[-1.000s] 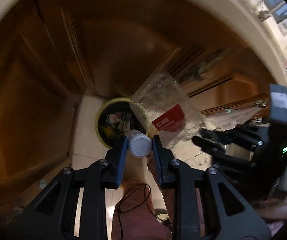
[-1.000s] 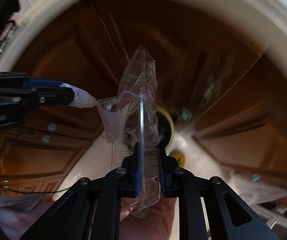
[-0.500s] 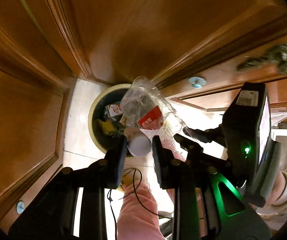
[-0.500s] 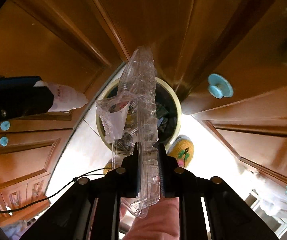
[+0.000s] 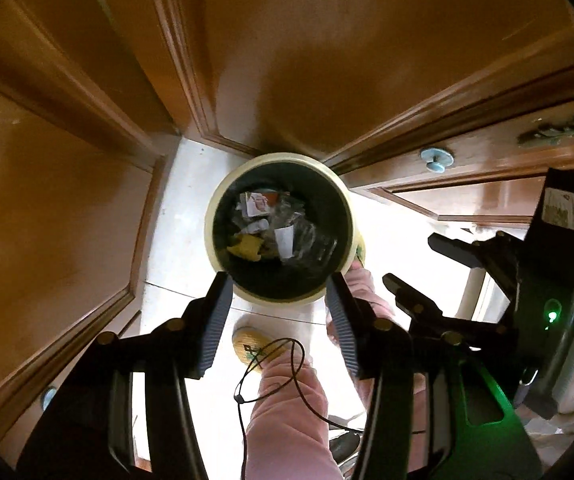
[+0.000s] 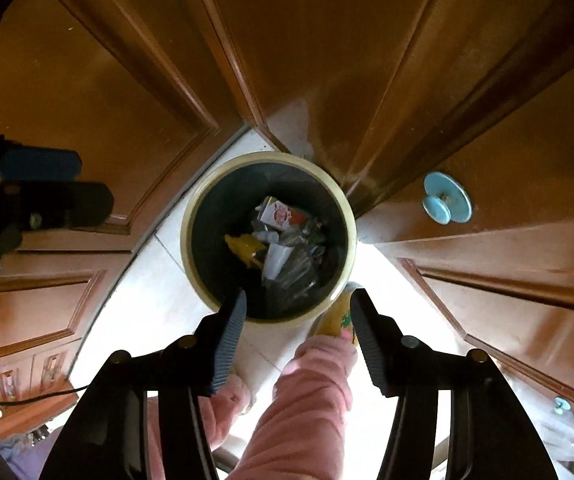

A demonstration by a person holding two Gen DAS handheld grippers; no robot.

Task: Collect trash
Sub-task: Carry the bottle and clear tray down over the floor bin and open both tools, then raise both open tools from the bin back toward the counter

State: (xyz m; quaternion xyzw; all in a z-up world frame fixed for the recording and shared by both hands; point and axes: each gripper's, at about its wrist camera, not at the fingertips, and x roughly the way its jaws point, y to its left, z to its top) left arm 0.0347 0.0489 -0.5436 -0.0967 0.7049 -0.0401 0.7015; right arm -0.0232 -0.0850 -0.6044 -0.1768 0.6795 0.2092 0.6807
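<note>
Grippers, two, both pointing down over a bin. Left gripper (image 5: 279,280): jaws opening, nothing between the pads. Right gripper (image 6: 299,298): jaws opening, likewise empty. Pink trouser legs (image 6: 311,392) and yellow slippers (image 5: 249,344) below them. Cream-rimmed trash bin (image 5: 223,204) on pale floor tiles (image 5: 179,248), holding clear plastic packaging (image 6: 293,268), yellow wrapper (image 6: 243,246), small carton (image 6: 275,212). Wooden cabinet doors (image 6: 327,48) behind; blue knob (image 6: 445,198).

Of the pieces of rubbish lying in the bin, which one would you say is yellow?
The crumpled yellow scrap at the left of the heap in the bin. The small carton is white and red, the paper slip white, and the plastic packaging clear.
</note>
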